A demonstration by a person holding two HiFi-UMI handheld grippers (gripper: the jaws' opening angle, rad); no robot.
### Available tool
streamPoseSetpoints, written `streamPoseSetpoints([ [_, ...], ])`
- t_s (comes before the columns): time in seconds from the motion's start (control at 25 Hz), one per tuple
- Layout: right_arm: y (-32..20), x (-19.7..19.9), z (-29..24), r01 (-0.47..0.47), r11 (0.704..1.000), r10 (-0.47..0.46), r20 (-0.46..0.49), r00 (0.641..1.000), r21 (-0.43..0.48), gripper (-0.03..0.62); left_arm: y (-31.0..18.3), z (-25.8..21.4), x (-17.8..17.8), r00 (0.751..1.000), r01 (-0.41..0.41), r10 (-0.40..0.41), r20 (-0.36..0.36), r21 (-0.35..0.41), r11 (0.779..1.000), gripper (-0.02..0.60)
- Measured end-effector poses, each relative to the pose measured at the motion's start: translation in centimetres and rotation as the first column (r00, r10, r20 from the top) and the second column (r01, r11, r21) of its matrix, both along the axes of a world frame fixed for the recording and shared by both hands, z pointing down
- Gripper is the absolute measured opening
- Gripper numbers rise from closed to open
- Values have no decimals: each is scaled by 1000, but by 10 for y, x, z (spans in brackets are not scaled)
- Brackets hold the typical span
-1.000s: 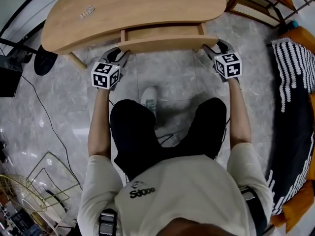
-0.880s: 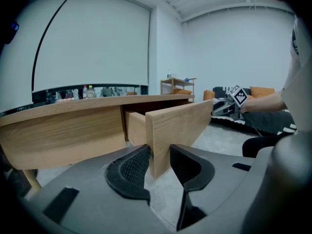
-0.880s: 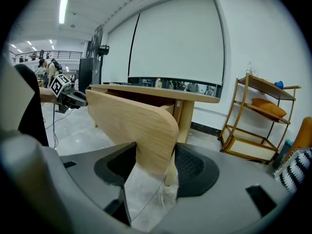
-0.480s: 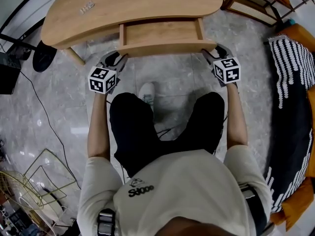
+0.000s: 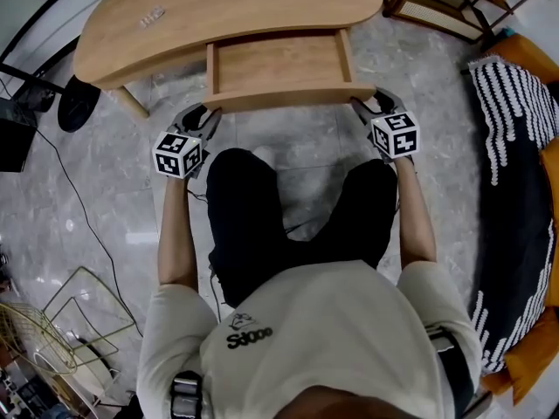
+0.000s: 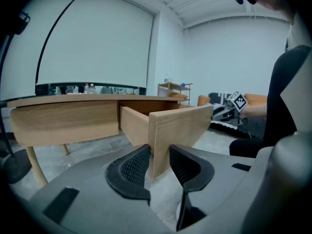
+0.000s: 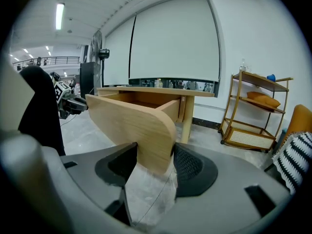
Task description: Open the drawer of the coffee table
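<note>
The light wooden coffee table point(image 5: 227, 11) stands in front of me, and its drawer point(image 5: 275, 64) is pulled out with the bare inside showing. My left gripper point(image 5: 208, 116) is shut on the left end of the drawer front point(image 5: 284, 96). My right gripper point(image 5: 360, 106) is shut on its right end. In the left gripper view the front panel point(image 6: 180, 126) stands upright between the ribbed pads of the left gripper point(image 6: 158, 162). In the right gripper view the panel's rounded corner point(image 7: 131, 123) is clamped in the right gripper point(image 7: 155, 162).
A small object point(image 5: 154, 16) lies on the table top. A black round fan base point(image 5: 79, 107) sits at the table's left end. At the right are a rattan shelf point(image 5: 437, 7) and a striped cushion point(image 5: 515, 147). A wire basket point(image 5: 52, 339) stands at the lower left. My knees are just below the drawer.
The drawer has slid further out of the table toward me. Both grippers have moved back toward my body, still on the ends of the drawer front.
</note>
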State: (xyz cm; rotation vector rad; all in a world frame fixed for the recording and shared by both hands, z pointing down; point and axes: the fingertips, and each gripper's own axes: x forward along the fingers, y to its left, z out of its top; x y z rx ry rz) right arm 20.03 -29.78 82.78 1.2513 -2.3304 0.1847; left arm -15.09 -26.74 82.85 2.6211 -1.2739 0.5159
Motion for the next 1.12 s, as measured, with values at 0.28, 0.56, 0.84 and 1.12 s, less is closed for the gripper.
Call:
streamPoseSetpoints([
  [0.28, 9, 6, -1, 14, 1000, -14, 11, 1000, -1, 233, 13, -3, 7, 1000, 9, -9, 5, -5, 1000, 138],
  [0.56, 21, 11, 10, 17, 1000, -17, 3, 1000, -15, 233, 30, 10, 12, 1000, -3, 4, 21, -34, 999, 138],
  [0.84, 26, 12, 26, 4, 999, -3, 15, 1000, -53, 230, 33, 26, 14, 999, 6, -3, 40, -73, 997, 140],
  [1.12, 24, 13, 40, -2, 997, 3, 3, 1000, -81, 230, 32, 42, 16, 997, -12, 19, 70, -102, 995, 140],
])
